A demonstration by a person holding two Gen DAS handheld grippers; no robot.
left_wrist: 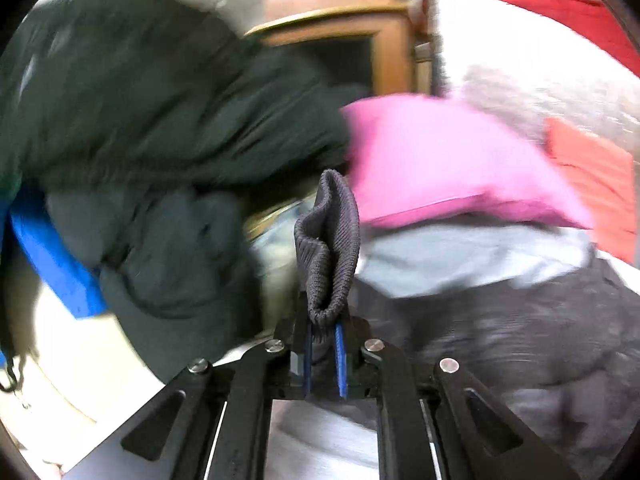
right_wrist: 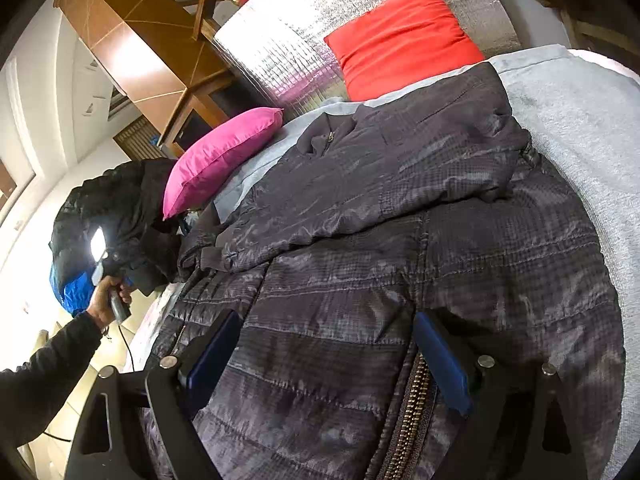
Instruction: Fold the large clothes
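A dark grey quilted jacket (right_wrist: 400, 240) lies spread on the light blue bed cover (right_wrist: 580, 128), one sleeve folded across its chest. My left gripper (left_wrist: 324, 340) is shut on the sleeve's ribbed grey cuff (left_wrist: 328, 240), which stands up between the fingers. It shows far left in the right wrist view (right_wrist: 116, 268), held by a hand at the jacket's left edge. My right gripper (right_wrist: 328, 352) is open, its blue pads (right_wrist: 440, 356) just over the jacket's lower part beside the brass zipper (right_wrist: 412, 408).
A pink pillow (right_wrist: 220, 156) and a red pillow (right_wrist: 404, 40) lie at the head of the bed against a silver quilted headboard (right_wrist: 288, 40). A black and blue jacket (right_wrist: 104, 216) is piled at the left bed edge. Wooden furniture (right_wrist: 140, 40) stands behind.
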